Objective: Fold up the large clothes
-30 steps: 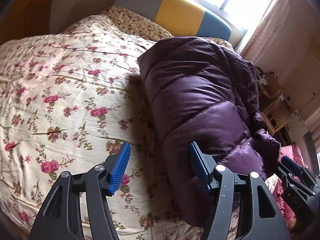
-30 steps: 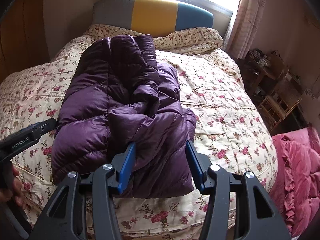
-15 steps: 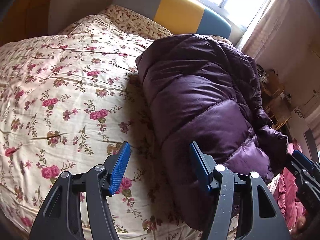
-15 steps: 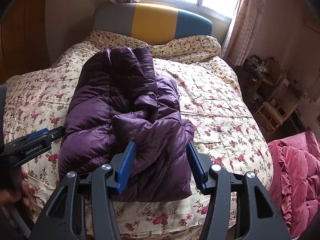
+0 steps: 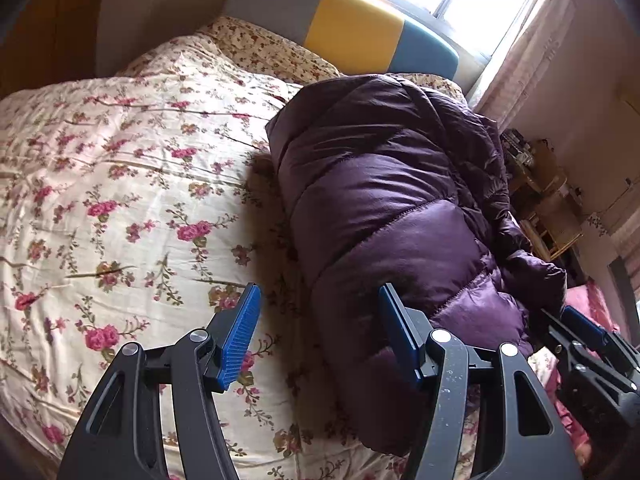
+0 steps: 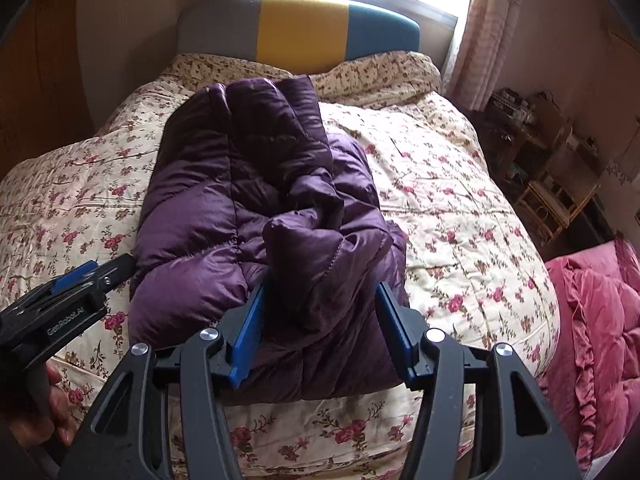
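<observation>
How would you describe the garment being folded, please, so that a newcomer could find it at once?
Start at the bed with the grey, yellow and blue headboard. On its floral quilt lies the purple puffer jacket, folded into a long bundle. It is the only dark, glossy, quilted item there.

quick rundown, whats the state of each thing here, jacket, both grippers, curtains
purple down jacket: folded into a bundle, lying on the floral quilt
left gripper: open, holding nothing, beside the jacket
right gripper: open, holding nothing, at the jacket's near end
curtains: drawn aside, window uncovered
</observation>
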Tool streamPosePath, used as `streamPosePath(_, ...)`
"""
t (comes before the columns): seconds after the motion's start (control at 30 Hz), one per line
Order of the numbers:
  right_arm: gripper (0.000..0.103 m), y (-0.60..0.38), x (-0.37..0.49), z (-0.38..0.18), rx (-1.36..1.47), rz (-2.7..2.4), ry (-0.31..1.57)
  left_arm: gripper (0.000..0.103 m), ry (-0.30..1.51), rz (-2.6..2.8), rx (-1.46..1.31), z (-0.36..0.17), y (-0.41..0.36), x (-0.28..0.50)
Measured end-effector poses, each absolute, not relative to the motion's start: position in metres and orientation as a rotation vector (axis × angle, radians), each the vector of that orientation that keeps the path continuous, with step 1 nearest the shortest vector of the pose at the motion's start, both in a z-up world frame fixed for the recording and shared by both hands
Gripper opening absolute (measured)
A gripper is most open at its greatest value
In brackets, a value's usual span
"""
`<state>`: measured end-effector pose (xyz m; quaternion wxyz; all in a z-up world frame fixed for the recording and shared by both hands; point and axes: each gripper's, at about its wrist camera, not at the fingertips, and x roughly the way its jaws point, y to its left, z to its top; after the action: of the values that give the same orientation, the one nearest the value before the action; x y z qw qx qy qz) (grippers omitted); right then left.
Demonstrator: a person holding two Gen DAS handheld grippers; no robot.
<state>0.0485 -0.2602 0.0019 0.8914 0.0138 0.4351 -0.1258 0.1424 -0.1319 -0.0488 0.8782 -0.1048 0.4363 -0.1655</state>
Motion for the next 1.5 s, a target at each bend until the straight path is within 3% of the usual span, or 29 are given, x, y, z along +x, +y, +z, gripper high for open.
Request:
streamPosePath(0.57,0.048,-0.25,0.061,-0.044,-0.047,-0.273,1.028,0.061,0.903,-0.358,-0.164,-0.053,-0.142,0.144)
streamPosePath(0.63,0.047,-0.246,0.063,-0.052,-0.075,-0.273,1.04,0.057,0.898,-0.365,-0.133,-0.054,-0.148,0.143)
streamPosePath(0.8,0.048,-0.242,0.064,-0.075,-0.12,-0.279,1.064,0.057,0.917,-0.374,-0.094,-0.063,-0.159,0.144)
streamPosePath(1.2,0.046,-0.267,0.048,-0.112,-0.039,-0.254,0.935,0.056,0.876,-0.352,0.035,-0.105,-0.198,0.144)
streamPosePath(1.5,0.048,-0.265,0.053,-0.095,-0.048,-0.291,0.955,0.056,0.855,-0.36,0.051,-0.1,-0.196,0.147)
